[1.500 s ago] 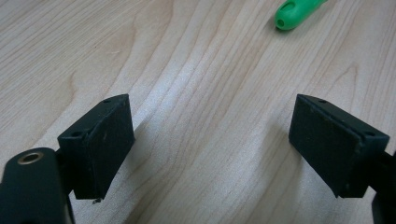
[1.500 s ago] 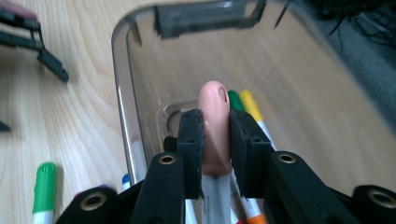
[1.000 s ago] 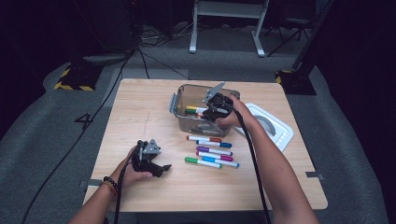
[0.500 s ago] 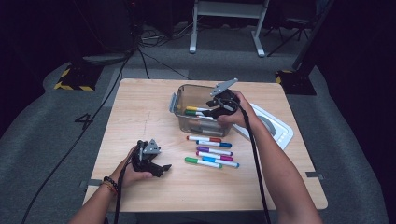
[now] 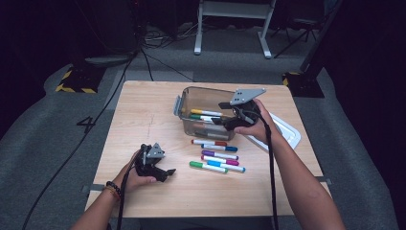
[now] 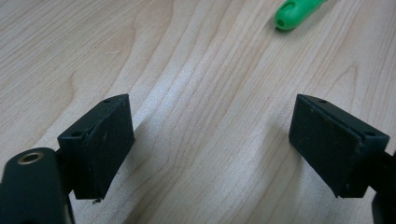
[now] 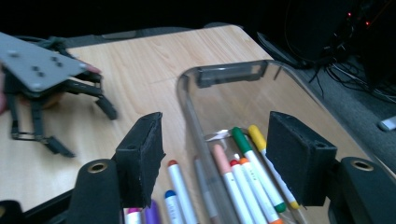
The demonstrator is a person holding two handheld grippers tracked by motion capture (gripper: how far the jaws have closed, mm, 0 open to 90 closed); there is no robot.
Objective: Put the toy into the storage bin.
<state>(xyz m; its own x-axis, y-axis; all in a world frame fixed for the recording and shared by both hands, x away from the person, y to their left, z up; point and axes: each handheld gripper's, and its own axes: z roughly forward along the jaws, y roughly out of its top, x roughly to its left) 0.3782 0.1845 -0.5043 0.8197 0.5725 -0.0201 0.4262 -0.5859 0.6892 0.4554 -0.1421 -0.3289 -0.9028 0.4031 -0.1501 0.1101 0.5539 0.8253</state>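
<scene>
High view: the right gripper (image 5: pixel 229 116) hangs at the near right edge of the clear plastic bin (image 5: pixel 184 101), middle of the frame. Its jaws have just been opening and now stand apart with nothing between them. Several markers (image 7: pixel 243 173) already lie in the bin, and five loose markers (image 5: pixel 214 154) wait in a row on the wooden table (image 5: pixel 143 110), just below it. The left gripper (image 5: pixel 163 171) rests at lower left, jaws spread wide over bare wood, with the green marker's (image 6: pixel 292 9) tip just beyond them.

Risks, as I see them: the right gripper could clip the bin's wall as it swings down, shoving it. A grab at the close-packed row could roll neighbouring markers away.
</scene>
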